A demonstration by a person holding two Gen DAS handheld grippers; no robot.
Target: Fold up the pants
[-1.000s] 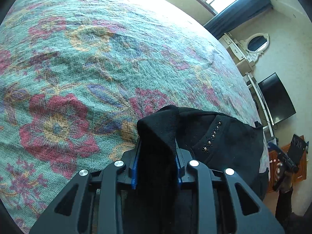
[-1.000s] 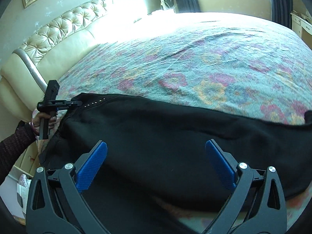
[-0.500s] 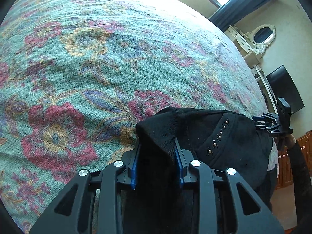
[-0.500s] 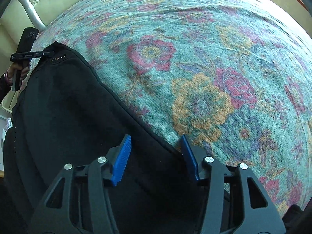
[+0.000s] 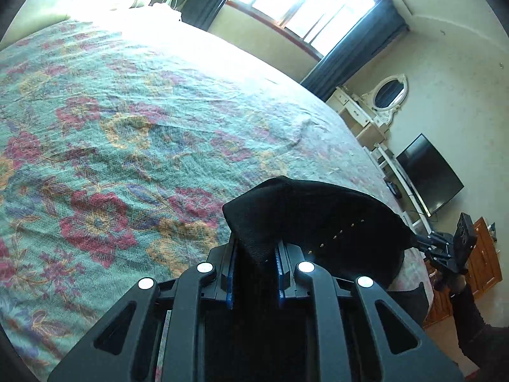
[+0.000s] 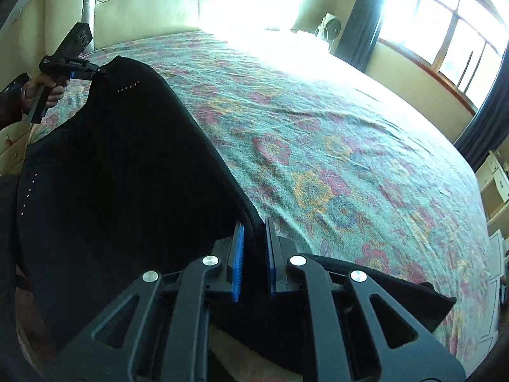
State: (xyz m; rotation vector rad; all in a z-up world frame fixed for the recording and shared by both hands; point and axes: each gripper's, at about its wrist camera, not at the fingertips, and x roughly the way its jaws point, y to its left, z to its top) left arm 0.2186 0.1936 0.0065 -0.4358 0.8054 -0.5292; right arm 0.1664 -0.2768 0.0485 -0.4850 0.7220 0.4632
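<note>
The left gripper (image 5: 254, 270) pinched a bunched corner of the black pants (image 5: 318, 216) at lower centre of its frame, and the right gripper (image 6: 254, 254) likewise clamped the garment's edge. The pants hung between them over the floral bedspread (image 6: 334, 133). Carrying the fold well probably meant keeping both pinches firm and the held edge taut and level before laying it down.

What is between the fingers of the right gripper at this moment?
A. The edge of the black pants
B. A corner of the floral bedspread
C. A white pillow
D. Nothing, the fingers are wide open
A: in the right wrist view the right gripper has its blue fingers closed on the dark edge of the black pants, while the floral bedspread lies flat beyond it.
</note>
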